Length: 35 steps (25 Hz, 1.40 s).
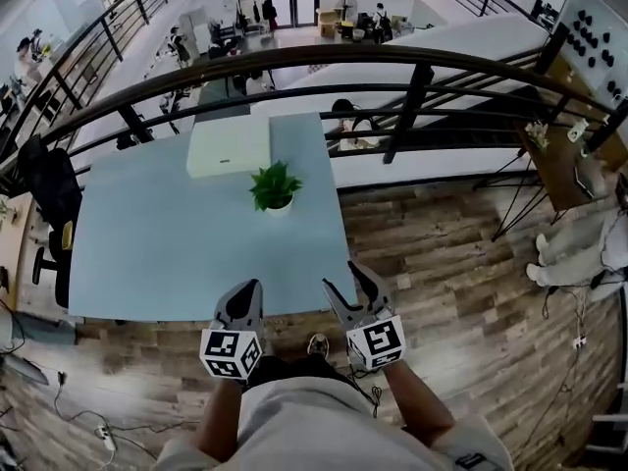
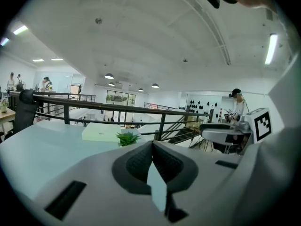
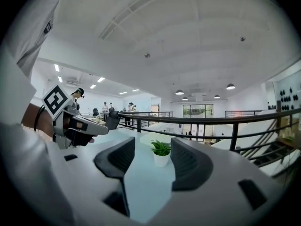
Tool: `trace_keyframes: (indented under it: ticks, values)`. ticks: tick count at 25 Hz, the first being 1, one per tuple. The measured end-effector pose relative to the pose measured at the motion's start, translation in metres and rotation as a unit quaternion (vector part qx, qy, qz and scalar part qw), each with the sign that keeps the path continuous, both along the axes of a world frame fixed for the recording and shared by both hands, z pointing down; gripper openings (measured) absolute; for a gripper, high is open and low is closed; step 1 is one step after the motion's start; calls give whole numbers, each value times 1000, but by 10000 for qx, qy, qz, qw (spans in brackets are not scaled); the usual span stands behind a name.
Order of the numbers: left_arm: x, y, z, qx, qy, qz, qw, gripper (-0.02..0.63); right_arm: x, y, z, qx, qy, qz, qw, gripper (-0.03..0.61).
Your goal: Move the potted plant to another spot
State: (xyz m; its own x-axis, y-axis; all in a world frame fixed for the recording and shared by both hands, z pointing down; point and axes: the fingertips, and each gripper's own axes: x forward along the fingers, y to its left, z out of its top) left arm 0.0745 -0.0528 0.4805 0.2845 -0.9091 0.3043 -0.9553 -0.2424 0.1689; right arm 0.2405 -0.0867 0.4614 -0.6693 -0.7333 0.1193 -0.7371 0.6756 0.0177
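A small potted plant with green leaves in a white pot stands toward the far side of the pale blue table. Both grippers hover over the table's near edge, well short of the plant. My left gripper is shut with nothing in it; in the left gripper view its pads meet, and the plant shows far ahead. My right gripper is open and holds nothing. In the right gripper view the plant appears between the two fingers, still at a distance.
A flat white box lies behind the plant at the table's far edge. A black railing runs beyond the table. A black office chair stands at the left, and a tripod stands on the wooden floor at the right.
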Motion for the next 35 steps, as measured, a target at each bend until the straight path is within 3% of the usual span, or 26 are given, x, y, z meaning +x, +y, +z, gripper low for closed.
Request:
trace_keyframes:
  ticks: [15, 23, 28, 35]
  values:
    - [-31, -58, 75, -830, -7, -64, 9965, 12, -47, -53, 68, -638, 277, -429, 9967, 330]
    - [-64, -111, 110, -1218, -7, 128, 9925, 12, -81, -114, 117, -1059, 622, -328, 9919, 371]
    - [-81, -142, 129, -1389, -183, 274, 9898, 12, -114, -156, 152, -1295, 657, -438, 9884, 427]
    - [-107, -167, 144, -1557, -108, 246, 9874, 12, -151, -214, 200, -1587, 876, -437, 9825, 497]
